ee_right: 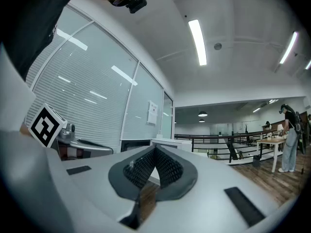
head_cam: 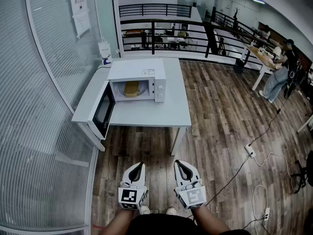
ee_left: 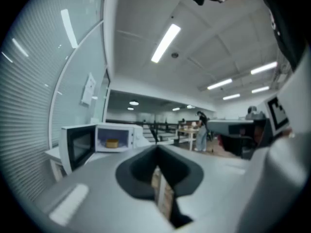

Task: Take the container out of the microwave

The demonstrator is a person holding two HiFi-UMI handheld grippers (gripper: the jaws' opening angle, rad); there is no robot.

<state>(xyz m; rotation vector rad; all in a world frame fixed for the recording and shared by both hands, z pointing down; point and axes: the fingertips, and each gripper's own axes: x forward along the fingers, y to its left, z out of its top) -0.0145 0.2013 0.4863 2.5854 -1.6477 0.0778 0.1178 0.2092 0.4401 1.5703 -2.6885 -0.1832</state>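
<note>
While the door (head_cam: 102,112) stands open at the left and the container (head_cam: 131,88) sits inside the microwave (head_cam: 142,72) on the surface (head_cam: 146,115), the left tongs (head_cam: 140,165) and right tongs (head_cam: 179,164), both pinched shut and empty, are well apart from it, so I judge the approach not yet made and the next move a reach with jaws opened.

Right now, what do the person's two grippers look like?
The left gripper and right gripper are pale grey wedge-shaped shells narrowing to black-lined tips. Each carries a white cube with black square markers. The person wears a dark top.
</note>
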